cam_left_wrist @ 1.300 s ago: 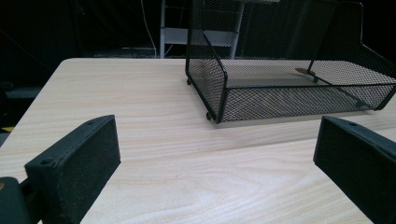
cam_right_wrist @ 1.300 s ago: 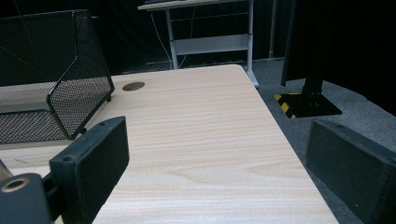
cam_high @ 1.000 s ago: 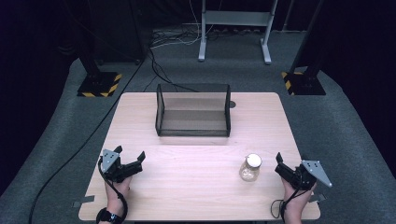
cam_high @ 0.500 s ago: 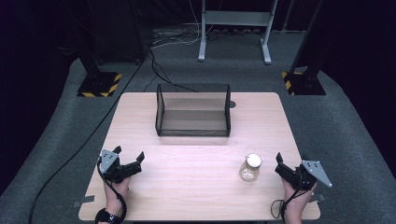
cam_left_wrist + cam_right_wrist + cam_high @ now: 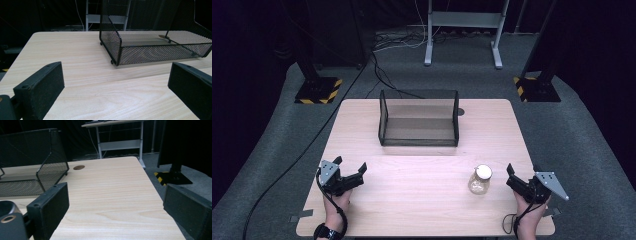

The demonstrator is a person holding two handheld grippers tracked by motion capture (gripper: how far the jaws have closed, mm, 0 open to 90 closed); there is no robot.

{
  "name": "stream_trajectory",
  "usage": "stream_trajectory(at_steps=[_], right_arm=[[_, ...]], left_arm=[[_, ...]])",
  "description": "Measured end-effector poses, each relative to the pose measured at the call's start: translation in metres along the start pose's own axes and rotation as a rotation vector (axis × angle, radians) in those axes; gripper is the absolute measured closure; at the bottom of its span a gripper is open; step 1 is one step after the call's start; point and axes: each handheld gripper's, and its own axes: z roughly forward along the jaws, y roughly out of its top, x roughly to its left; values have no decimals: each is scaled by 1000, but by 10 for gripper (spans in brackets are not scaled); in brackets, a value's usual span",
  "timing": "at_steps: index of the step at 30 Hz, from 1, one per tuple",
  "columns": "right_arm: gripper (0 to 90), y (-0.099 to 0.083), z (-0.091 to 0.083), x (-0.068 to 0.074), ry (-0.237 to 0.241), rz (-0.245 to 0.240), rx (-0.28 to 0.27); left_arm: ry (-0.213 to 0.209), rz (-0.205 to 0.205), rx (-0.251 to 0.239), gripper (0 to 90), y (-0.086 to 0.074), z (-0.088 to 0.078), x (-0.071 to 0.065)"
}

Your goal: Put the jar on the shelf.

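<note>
Two tools sitting idle, one jar, one mesh basket on the counter.
The left tool (image 5: 349, 175) is resting at the lower left of the high view, the right tool (image 5: 522, 177) at the lower right, both with jaws spread wide and holding nothing. One glass jar (image 5: 480, 180) with a pale lid is standing just left of the right tool. One black mesh basket (image 5: 419, 125) is sitting mid-frame on the counter (image 5: 422, 210). No readable writing anywhere.

jars: 1 (image 5: 480, 180) | mesh baskets: 1 (image 5: 419, 137) | tables: 1 (image 5: 412, 200)

mesh basket (image 5: 30, 162) cut off at left edge.
</note>
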Motion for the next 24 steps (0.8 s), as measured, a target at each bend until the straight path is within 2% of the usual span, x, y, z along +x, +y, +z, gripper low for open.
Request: stream_trajectory(at_steps=[8,13,20,24], right_arm=[[55,8,-4,3,148,-20,-14],[60,11,-6,6,223,-36,-23],[64,15,-8,6,350,-44,-6],[65,18,-9,9,413,-69,8]], left_arm=[[-2,2,2,0,0,0,0],[-2,3,5,0,0,1,0],[-2,1,9,0,0,1,1],[-4,2,13,0,0,2,1]])
